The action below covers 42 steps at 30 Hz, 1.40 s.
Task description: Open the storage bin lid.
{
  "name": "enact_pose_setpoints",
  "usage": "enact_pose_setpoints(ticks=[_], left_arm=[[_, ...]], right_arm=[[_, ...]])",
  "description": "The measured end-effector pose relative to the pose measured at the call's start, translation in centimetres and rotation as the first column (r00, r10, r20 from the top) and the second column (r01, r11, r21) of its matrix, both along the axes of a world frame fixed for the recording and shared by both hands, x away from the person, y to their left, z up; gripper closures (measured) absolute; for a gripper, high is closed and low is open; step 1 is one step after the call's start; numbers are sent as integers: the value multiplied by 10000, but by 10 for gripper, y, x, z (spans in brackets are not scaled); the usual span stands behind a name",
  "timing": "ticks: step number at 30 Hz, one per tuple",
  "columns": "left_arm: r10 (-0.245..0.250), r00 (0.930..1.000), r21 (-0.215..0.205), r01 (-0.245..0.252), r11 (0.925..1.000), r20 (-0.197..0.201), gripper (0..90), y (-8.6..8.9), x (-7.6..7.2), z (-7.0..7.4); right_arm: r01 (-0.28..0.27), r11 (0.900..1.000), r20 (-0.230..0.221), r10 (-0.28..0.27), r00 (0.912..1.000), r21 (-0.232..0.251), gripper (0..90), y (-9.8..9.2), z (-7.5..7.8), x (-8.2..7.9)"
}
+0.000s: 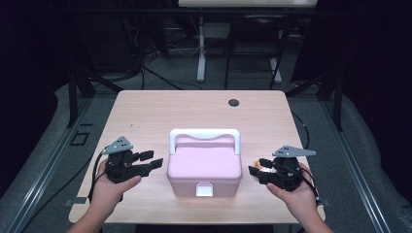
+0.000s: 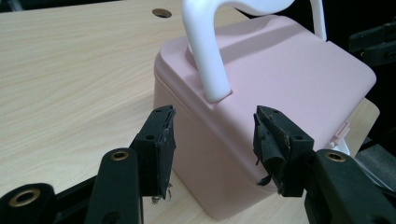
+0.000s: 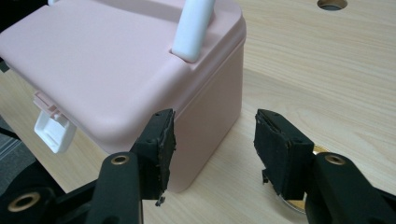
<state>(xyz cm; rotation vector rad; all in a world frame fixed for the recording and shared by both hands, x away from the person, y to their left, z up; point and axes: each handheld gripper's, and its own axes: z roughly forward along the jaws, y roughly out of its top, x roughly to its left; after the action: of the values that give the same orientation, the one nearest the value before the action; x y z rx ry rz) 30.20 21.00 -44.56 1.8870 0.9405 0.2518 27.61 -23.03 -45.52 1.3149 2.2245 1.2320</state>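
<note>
Your left tongs [image 1: 151, 160] stand at nine o'clock of the pink box [image 1: 204, 167], jaws wide apart and empty. The box sits closed at bench centre, white handle [image 1: 204, 136] upright, white latch [image 1: 204, 189] at six o'clock. Your right tongs [image 1: 256, 168] stand at three o'clock, jaws parted, gripping nothing. To work the latch, bring one jaw squarely under its tab and steady the lid. The bench [image 1: 145, 111] is pale wood with a cable hole [image 1: 233, 102] at twelve o'clock; the room beyond is dark.
</note>
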Motion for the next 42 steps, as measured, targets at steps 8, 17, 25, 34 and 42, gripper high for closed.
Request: enact_pose_setpoints(ticks=[8, 17, 25, 34, 42], left_arm=[[-115, 9997, 138, 112, 9998, 200, 495, -4, 7, 9], [-233, 9997, 172, 231, 9996, 105, 494, -14, 18, 8], [-433, 9990, 303, 434, 9986, -54, 496, -29, 31, 2], [-314, 9994, 216, 317, 9993, -144, 517, -37, 40, -2], [-405, 9991, 310, 410, 9987, -151, 561, -42, 43, -4]], right_arm=[[-283, 9996, 43, 283, 9996, -31, 474, 5, 10, 5], [-481, 9982, 228, 473, 9986, 357, 472, 12, 12, 16], [-682, 9964, 146, 676, 9976, 510, 463, 25, 7, 31], [-742, 9950, 60, 739, 9972, 664, 464, 31, 6, 41], [-876, 9931, 165, 866, 9961, 779, 500, 34, 5, 48]])
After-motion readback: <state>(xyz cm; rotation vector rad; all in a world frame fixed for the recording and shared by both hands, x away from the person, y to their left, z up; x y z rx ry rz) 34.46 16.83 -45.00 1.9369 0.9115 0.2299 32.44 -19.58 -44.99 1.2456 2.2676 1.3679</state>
